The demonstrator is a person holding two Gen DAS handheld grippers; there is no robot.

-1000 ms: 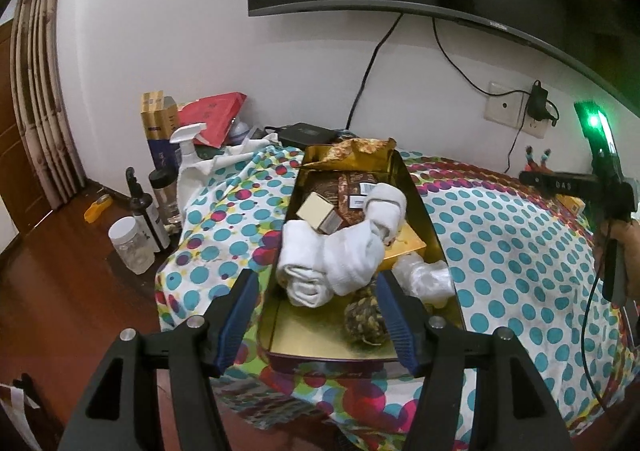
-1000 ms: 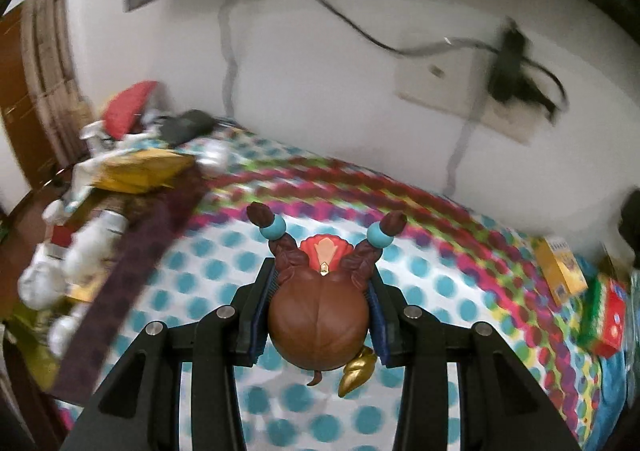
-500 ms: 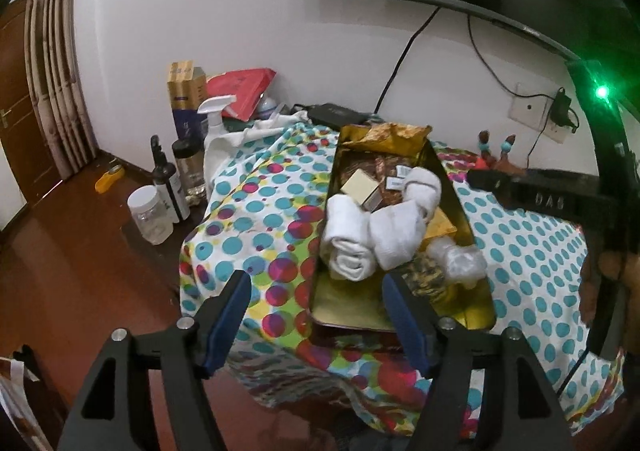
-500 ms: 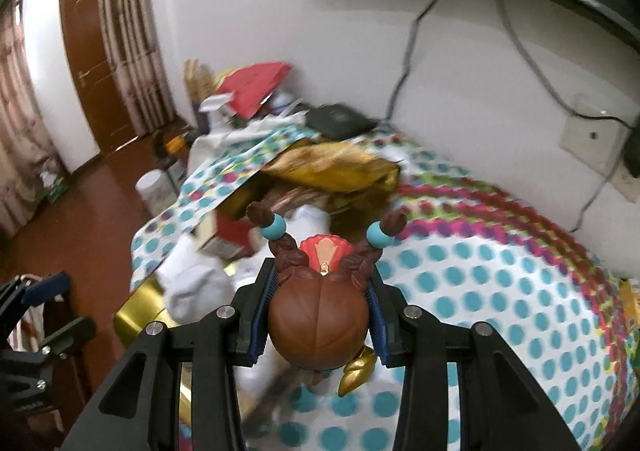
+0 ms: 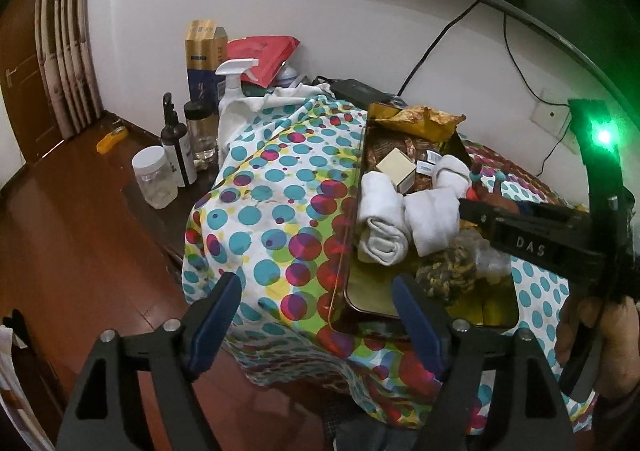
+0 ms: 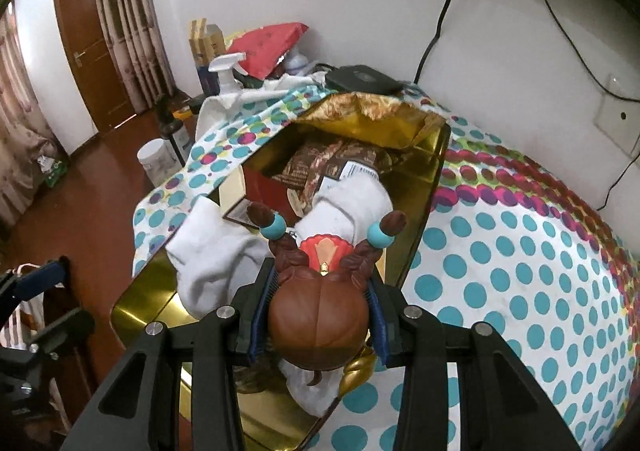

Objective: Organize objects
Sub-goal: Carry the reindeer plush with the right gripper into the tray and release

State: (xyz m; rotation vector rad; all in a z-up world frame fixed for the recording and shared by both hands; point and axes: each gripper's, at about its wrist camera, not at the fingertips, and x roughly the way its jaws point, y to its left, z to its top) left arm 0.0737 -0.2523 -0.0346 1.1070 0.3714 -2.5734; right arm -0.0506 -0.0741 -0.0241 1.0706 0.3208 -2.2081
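My right gripper (image 6: 320, 303) is shut on a brown doll head (image 6: 318, 325) with two braids tipped by teal beads. I hold it over the right rim of a gold tin box (image 6: 434, 167). The box holds rolled white towels (image 6: 216, 251), a small cardboard box (image 5: 396, 169) and brown wrapped packets (image 6: 320, 165). In the left wrist view the tin (image 5: 370, 307) lies on the dotted cloth, and my right gripper (image 5: 480, 207) reaches over it from the right with the doll. My left gripper (image 5: 316, 311) is open and empty, low by the tin's near left corner.
A polka-dot cloth (image 5: 280, 187) covers the table. Bottles, a spray bottle (image 5: 232, 91) and a clear jar (image 5: 154, 177) stand on a low dark stand at the left. Boxes and a red bag (image 5: 260, 55) lean on the wall. Cables hang from a wall screen.
My right gripper has carried the doll head left, from over the bare cloth to above the gold tin. My left gripper has drifted left and back from the tin.
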